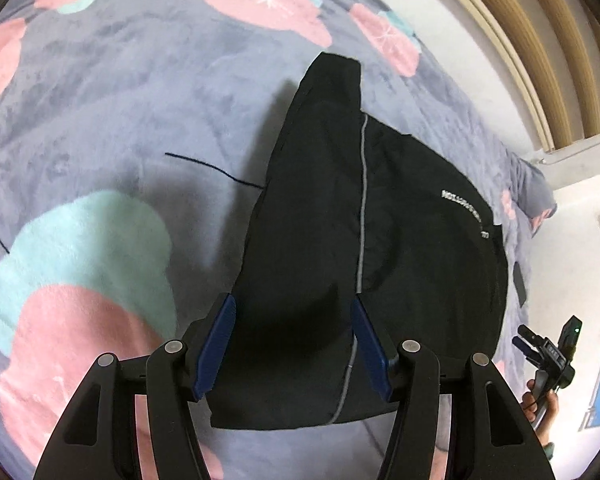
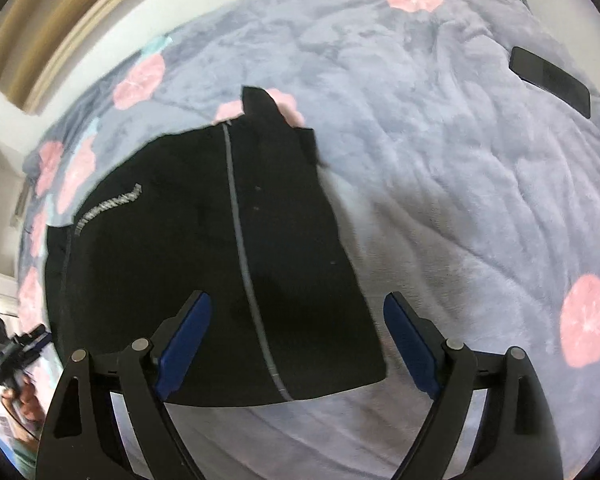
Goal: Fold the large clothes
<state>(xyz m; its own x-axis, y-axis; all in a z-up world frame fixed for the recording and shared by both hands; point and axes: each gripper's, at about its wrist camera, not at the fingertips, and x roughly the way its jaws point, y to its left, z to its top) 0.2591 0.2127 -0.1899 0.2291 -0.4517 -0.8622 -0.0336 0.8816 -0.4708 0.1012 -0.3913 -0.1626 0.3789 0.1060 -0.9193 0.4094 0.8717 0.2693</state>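
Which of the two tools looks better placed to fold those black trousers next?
Probably the left tool: its open fingers straddle the black trousers near their hem. The right tool, also open, hangs wider, one finger past the cloth's edge over the blanket.

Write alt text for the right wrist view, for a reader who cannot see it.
A folded black garment with a grey stripe lies on a grey fleece blanket with pink flowers, below the open right gripper, which holds nothing. A black phone lies on the blanket, upper right.
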